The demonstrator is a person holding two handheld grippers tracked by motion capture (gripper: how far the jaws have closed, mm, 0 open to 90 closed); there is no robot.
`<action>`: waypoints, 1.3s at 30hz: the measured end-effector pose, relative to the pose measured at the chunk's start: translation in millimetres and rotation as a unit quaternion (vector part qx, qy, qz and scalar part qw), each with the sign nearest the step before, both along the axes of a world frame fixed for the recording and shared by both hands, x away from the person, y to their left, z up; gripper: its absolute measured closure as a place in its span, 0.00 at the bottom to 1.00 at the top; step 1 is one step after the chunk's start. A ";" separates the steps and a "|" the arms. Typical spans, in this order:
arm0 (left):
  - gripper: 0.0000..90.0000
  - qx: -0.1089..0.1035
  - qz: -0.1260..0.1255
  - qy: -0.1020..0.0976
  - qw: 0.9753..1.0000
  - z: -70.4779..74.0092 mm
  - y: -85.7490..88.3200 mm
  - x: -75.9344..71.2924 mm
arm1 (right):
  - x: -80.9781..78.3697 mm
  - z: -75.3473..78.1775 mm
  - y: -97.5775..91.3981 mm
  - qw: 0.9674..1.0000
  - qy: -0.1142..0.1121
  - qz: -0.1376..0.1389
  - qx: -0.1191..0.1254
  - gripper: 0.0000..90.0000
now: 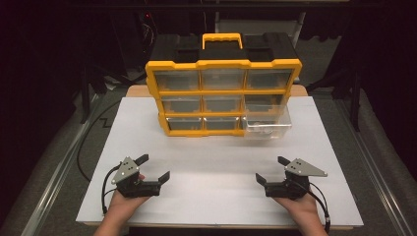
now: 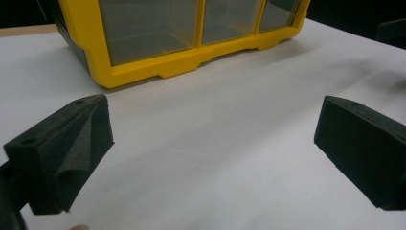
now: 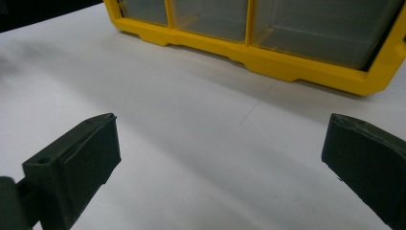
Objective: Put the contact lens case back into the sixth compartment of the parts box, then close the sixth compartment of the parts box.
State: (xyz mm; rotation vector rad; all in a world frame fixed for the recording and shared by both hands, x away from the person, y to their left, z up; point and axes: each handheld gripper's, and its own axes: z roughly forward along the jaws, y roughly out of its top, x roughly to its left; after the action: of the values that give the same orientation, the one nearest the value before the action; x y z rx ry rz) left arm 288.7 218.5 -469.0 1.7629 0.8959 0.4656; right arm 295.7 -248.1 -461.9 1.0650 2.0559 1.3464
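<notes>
Both hands rest low on the white table (image 1: 216, 196), left gripper (image 1: 156, 168) and right gripper (image 1: 269, 169) angled inward, jaws spread wide, holding nothing. The yellow cabinet (image 1: 223, 64) stands well beyond them, its bottom-right drawer (image 1: 268, 125) pulled out.

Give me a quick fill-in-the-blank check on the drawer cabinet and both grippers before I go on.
1. The yellow cabinet has ____ rows of clear drawers.
2. The pulled-out drawer sits in the bottom row at the ____ end in the high view.
3. The left gripper and the right gripper both have their jaws ____.
4. The handle on top of the cabinet is coloured ____.

Missing words: three; right; open; yellow
</notes>
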 end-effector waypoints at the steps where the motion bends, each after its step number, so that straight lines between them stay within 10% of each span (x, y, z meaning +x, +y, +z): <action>1: 0.01 0.000 0.002 0.004 1.000 -0.4 -0.4 0.5 | 0.4 0.5 -1.7 1.000 0.000 0.005 0.007 0.00; 39: 0.01 0.001 -0.002 -0.003 1.000 -0.2 -3.3 0.7 | -4.5 -1.9 -14.8 1.000 -0.014 -0.021 -0.013 0.03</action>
State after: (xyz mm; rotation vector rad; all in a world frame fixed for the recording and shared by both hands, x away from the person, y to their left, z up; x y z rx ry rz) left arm 289.4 215.2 -469.2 1.7633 0.8874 0.4695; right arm 291.2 -262.9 -463.8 1.0662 2.0148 1.3046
